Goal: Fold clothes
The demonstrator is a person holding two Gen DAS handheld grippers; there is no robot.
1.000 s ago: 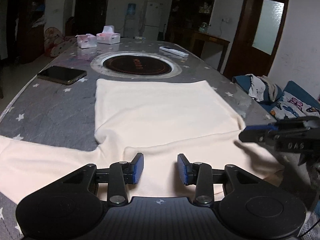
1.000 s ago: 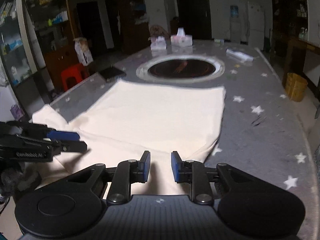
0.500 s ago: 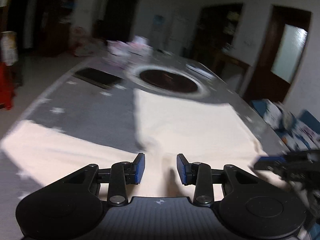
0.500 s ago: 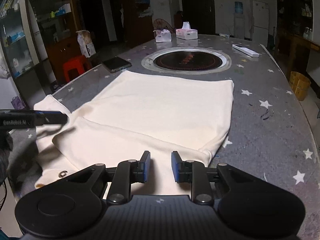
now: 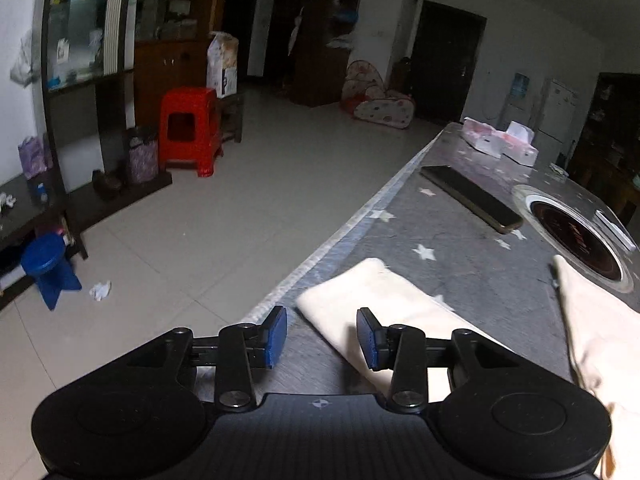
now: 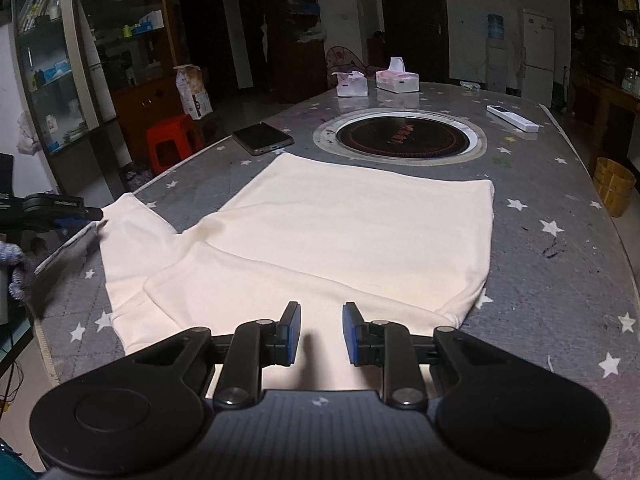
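A cream long-sleeved shirt (image 6: pixel 340 232) lies flat on the grey star-patterned table (image 6: pixel 560 280), one sleeve folded across its near part. Its left sleeve (image 6: pixel 128 240) stretches toward the table's left edge. In the left wrist view my left gripper (image 5: pixel 322 336) is open, hovering just over the cuff end of that sleeve (image 5: pixel 372 292). The left gripper also shows in the right wrist view (image 6: pixel 86 214) at the sleeve's end. My right gripper (image 6: pixel 318 334) is open and empty above the shirt's near edge.
A round inset hotplate (image 6: pixel 400 136) lies beyond the shirt. A phone (image 6: pixel 262 138), two tissue boxes (image 6: pixel 396 80) and a white remote (image 6: pixel 512 118) lie on the far table. The table's left edge (image 5: pixel 320 252) drops to tiled floor with a red stool (image 5: pixel 188 132).
My left gripper has swung left from the shirt's middle to the end of the left sleeve, near the table's edge. The right gripper has barely moved.
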